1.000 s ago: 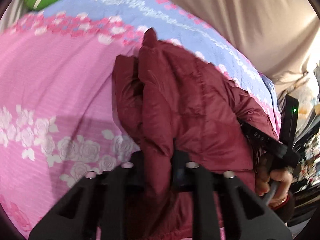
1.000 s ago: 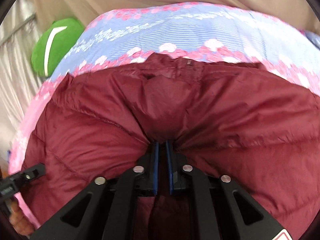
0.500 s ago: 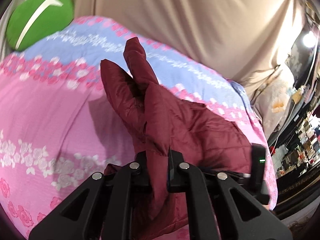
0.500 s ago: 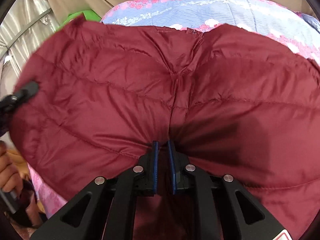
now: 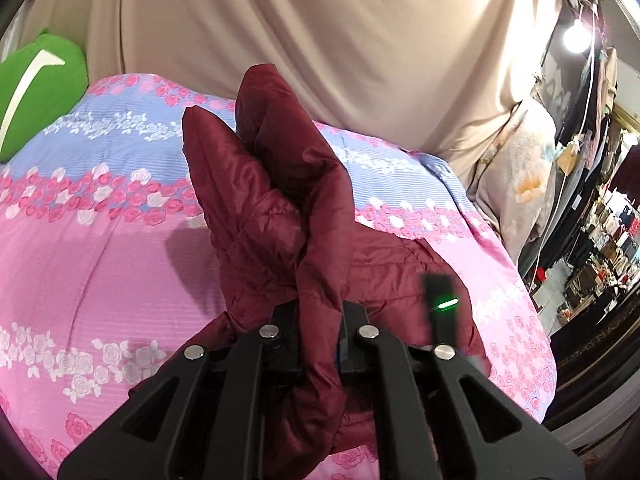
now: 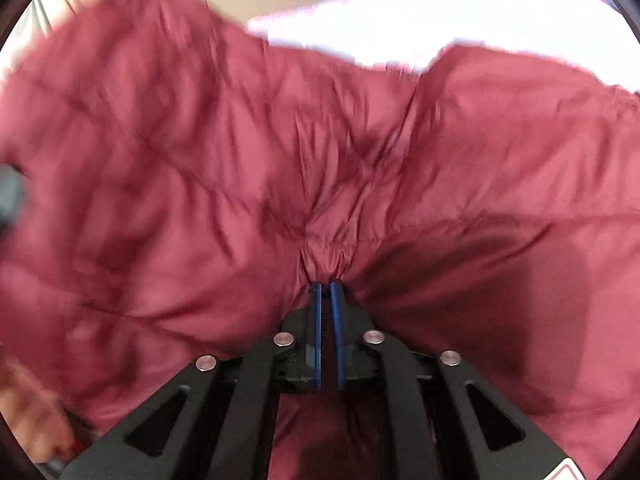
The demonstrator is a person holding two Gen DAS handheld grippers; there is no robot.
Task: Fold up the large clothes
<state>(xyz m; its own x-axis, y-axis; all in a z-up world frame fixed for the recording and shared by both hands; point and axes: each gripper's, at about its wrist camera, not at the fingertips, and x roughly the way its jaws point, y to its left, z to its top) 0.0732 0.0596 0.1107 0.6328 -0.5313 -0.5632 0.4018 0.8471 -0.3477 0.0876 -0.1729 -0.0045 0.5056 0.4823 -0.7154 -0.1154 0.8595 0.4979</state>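
The left gripper (image 5: 318, 334) pinches a fold of the maroon jacket (image 5: 280, 216), which rises ahead of it above the floral bedspread (image 5: 100, 240). The right gripper (image 6: 328, 300) clamps bunched jacket fabric filling its view. Beyond, a green cushion (image 5: 40, 80) and beige curtain (image 5: 320, 32).

Your floral bedspread (image 5: 100, 248) fills the foreground. A beige curtain (image 5: 320, 40) hangs at 12 o'clock; a green cushion (image 5: 36, 80) sits at 10 o'clock. A bright lamp (image 5: 576, 36) shines at 2 o'clock.

Right view motion-blurred, maroon jacket (image 6: 200, 168) hiding the bed, left hand-held gripper (image 5: 319, 334) fingertips buried (in fabric)
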